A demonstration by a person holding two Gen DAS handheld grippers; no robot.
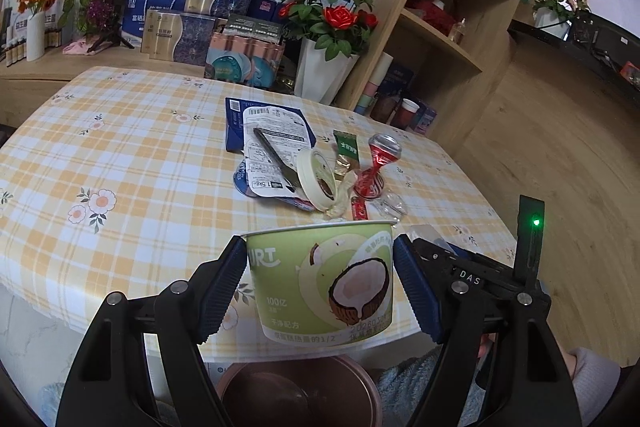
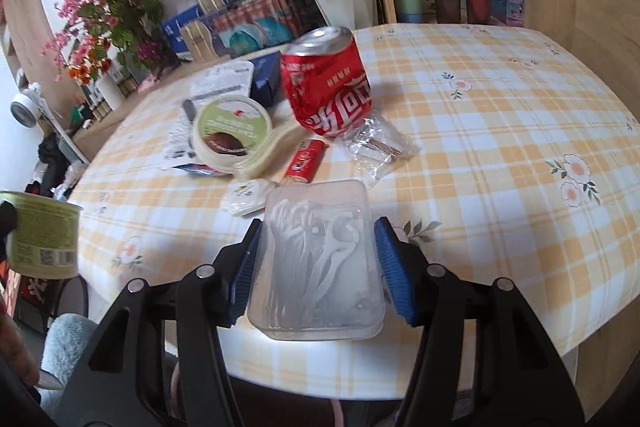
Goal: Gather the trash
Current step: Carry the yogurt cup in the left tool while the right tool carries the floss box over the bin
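Sitting between each tool's pads: yogurt cup [image 1: 322, 281] left, clear box [image 2: 318, 261] right.

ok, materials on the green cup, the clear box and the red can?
Green cup: looks like coated paper, printed, with a rolled rim. Clear box: thin transparent plastic, glossy; contents show through. Red can: thin metal, likely aluminium, printed, dented, bare silver top.

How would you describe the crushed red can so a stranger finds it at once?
On the checked tablecloth, look at the litter pile in the middle. The red can stands tilted at its far right edge, behind a clear wrapper; it alone is crushed metal.
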